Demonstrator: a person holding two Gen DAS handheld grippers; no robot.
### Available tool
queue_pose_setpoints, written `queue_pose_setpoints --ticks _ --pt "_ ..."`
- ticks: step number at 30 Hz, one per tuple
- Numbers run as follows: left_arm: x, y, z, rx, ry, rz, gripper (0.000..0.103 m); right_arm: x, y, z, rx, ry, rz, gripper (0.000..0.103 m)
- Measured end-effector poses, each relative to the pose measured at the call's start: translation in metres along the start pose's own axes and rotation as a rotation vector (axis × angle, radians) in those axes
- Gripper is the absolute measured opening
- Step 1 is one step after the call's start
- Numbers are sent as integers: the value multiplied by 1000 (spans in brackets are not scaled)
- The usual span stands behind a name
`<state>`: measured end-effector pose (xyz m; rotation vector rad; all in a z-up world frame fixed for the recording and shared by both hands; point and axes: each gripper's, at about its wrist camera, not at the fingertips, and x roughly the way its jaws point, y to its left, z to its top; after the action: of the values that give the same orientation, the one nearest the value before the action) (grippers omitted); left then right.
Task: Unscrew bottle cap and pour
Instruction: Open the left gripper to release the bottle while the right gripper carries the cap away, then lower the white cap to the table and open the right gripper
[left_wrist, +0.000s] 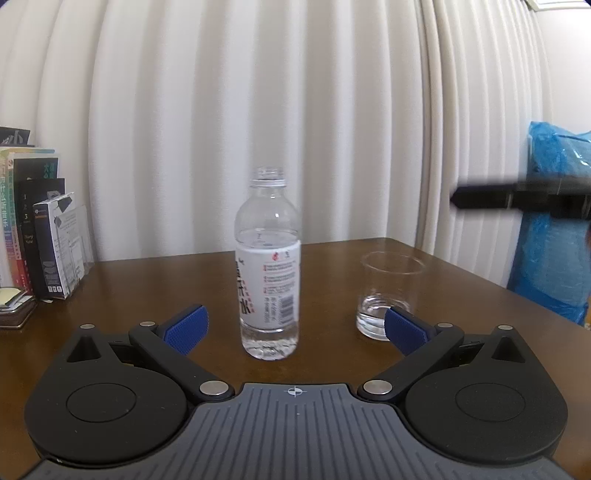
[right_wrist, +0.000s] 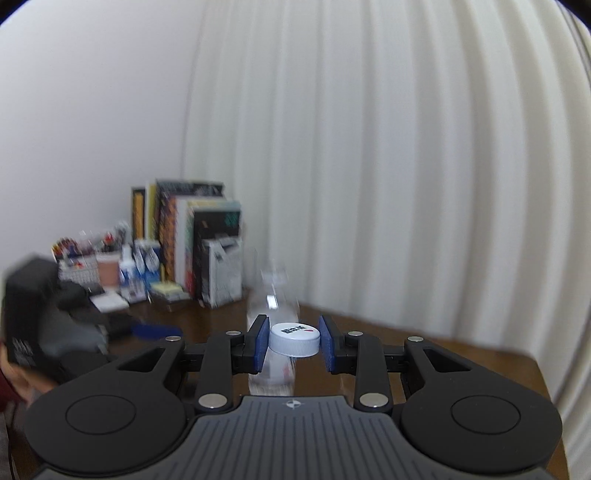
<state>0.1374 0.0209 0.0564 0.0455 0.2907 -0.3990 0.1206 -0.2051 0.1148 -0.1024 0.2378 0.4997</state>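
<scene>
one brown wooden table (left_wrist: 155, 295) is filling the lower part of both views, standing against one run of pale pleated curtain (left_wrist: 258, 110). at the far right, off the table's edge, one bulky thing wrapped in blue plastic (left_wrist: 550, 221) is leaning by the curtain. along the far left of the table one row of upright books (left_wrist: 22, 221) is standing, with one small printed box (left_wrist: 55, 247) at its near end; the right wrist view is also showing a blurred clutter of pens and small bottles (right_wrist: 110, 266) further left, too smeared to count.

two grippers are showing. the left gripper (left_wrist: 295, 326) is sitting near the camera with its jaws spread wide, holding nothing, its two blue pads (left_wrist: 186, 326) standing well apart on either side of the bottle without touching it. the right gripper (right_wrist: 293, 341) is pinching the one white cap (right_wrist: 294, 339) between its blue pads, jaws narrow around it; in the left wrist view it is appearing as a dark blurred bar at the right edge.

one clear water bottle (left_wrist: 267, 266) is standing upright at the middle of the table, neck open, capless, partly filled, with a white label. one clear glass (left_wrist: 388, 291) is standing to its right, apart from it, with a little water at the bottom.
</scene>
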Motion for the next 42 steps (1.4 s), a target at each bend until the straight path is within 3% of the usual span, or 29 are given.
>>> queue_pose_setpoints --ticks 7,14,29,42 --pt "-16 -5 -5 -10 0 0 103 20 -9 -49 12 171 -128 32" --pt "-20 -7 -9 -16 10 -1 103 34 -14 -74 35 263 -170 32" --pt "-20 -6 -11 -33 21 -9 103 46 -14 -87 20 365 -188 32" --pt "-17 -8 -14 -39 31 -17 103 43 -15 -92 12 390 -188 32"
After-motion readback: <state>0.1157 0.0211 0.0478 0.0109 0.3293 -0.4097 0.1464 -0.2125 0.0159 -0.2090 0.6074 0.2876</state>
